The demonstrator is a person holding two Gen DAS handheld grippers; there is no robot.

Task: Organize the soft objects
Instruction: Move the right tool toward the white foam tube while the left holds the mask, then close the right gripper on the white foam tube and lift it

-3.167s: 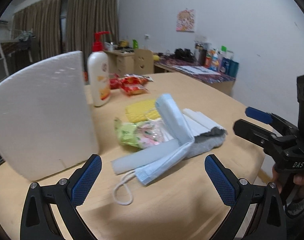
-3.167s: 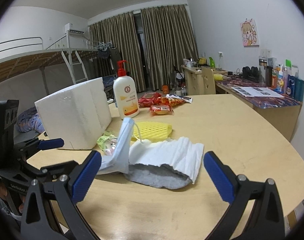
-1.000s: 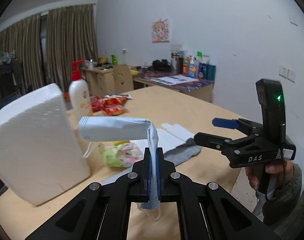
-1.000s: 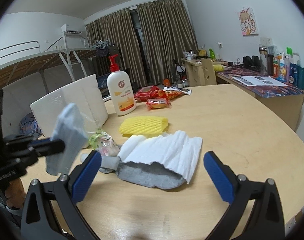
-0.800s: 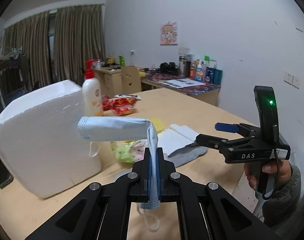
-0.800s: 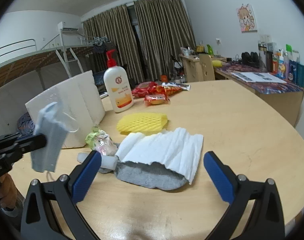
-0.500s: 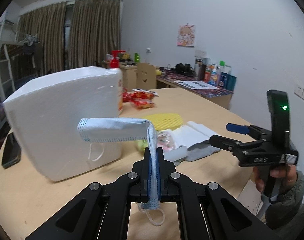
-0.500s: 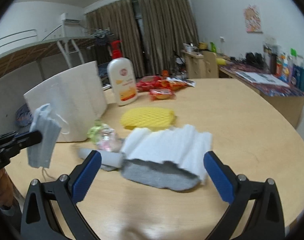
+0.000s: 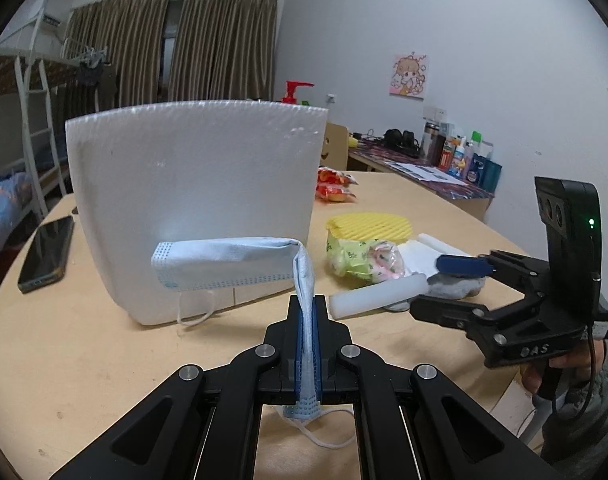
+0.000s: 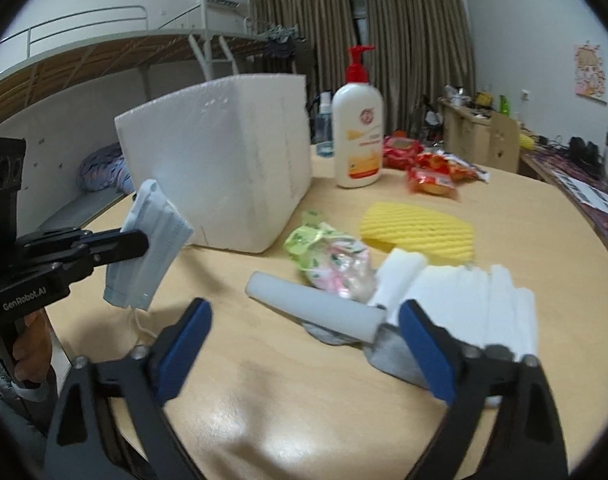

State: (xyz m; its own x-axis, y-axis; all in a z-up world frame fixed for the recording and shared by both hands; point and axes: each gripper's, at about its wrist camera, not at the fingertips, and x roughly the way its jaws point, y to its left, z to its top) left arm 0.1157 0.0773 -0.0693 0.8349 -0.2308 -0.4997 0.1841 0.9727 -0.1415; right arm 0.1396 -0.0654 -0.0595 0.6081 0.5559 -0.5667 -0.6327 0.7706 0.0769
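Left gripper [image 9: 307,316] clamped tight on a blue face mask [image 9: 228,262], held up in the air before the white foam box [image 9: 196,204]. Right gripper [image 10: 304,340] spread wide, gripping nothing, over the foam tube [image 10: 312,306]. Beyond: candy bag [image 10: 332,258], white cloth [image 10: 472,304], yellow sponge [image 10: 420,230], lotion bottle [image 10: 358,132] on the table [image 10: 264,380].
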